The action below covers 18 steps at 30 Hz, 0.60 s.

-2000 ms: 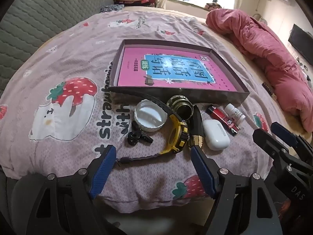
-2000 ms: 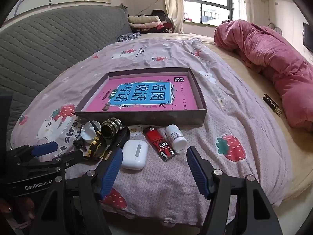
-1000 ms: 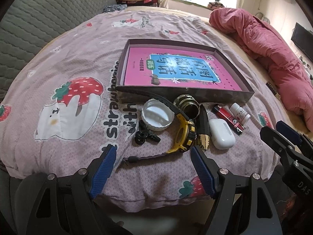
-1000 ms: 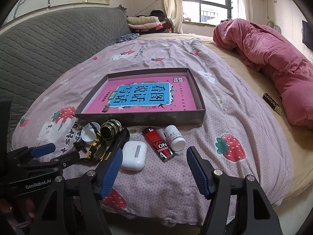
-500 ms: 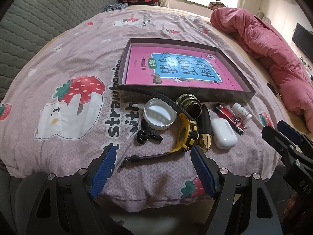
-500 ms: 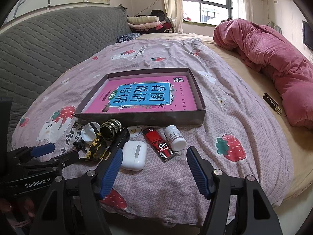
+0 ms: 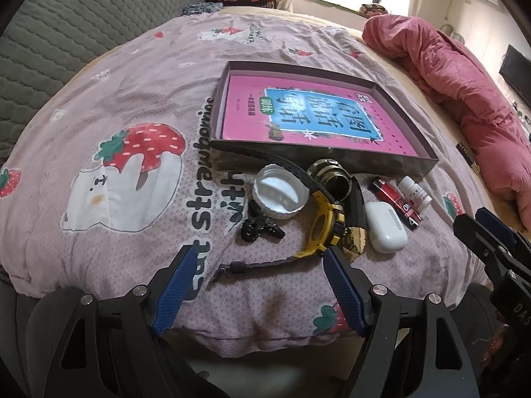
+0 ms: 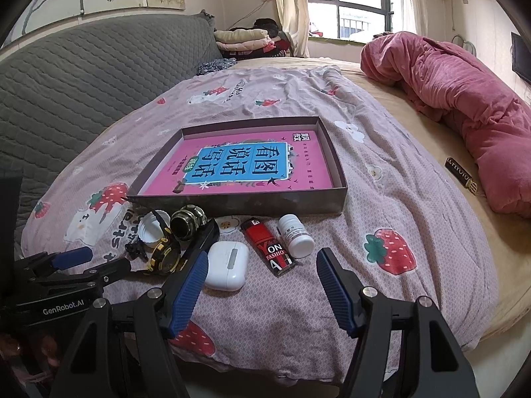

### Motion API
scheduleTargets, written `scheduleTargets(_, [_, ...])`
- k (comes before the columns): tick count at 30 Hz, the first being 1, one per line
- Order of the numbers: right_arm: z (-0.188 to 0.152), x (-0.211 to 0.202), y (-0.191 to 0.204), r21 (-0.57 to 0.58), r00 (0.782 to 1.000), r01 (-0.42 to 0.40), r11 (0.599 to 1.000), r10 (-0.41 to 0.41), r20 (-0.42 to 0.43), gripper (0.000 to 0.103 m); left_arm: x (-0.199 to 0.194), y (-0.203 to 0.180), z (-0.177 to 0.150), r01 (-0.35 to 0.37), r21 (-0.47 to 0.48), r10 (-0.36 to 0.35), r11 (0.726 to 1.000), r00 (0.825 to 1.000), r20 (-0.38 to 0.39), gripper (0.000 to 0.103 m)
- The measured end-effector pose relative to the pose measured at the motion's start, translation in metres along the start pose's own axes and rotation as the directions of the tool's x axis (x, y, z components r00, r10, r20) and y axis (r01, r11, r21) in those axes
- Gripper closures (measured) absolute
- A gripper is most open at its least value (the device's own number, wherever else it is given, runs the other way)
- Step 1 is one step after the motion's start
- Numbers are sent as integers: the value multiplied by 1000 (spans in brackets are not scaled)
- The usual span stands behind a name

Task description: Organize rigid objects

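Here, the left hand-held gripper (image 7: 257, 265) sits at the lower centre of the left wrist view, jaws spread wide and empty, just short of the yellow-and-black watch (image 7: 323, 225). The right hand-held gripper (image 8: 262, 273), lower centre of its own view, is likewise open and holds nothing. On the strawberry-print bedspread (image 8: 398, 199), mid-frame, the loose objects lie in 1 row along the near wall of the shallow box (image 8: 239, 204): white cap (image 7: 280, 195), brass fitting (image 7: 330, 177), white earbud case (image 8: 227, 265), red lighter (image 8: 268, 247) and small white bottle (image 8: 295, 235). A pink book (image 8: 245, 165) fills the box floor.
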State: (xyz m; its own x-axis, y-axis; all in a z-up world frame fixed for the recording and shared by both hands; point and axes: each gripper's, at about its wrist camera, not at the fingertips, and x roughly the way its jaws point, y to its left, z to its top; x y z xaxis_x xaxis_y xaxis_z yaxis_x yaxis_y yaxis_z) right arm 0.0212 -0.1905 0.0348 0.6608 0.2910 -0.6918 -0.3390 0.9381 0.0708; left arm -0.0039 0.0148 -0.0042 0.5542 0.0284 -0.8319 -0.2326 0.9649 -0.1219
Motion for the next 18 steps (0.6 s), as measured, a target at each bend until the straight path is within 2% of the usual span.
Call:
scheduleTargets(10, [0,3,-5,17,1000,-8,1000,8,-8,36,15,19,3,-25,-59,23,998,999,-38,24])
scheduleTargets(18, [-1,12,-15,42,1000,-2,999,3,-20,36,30,19,7,-3,-49,0,999,998,-58,24])
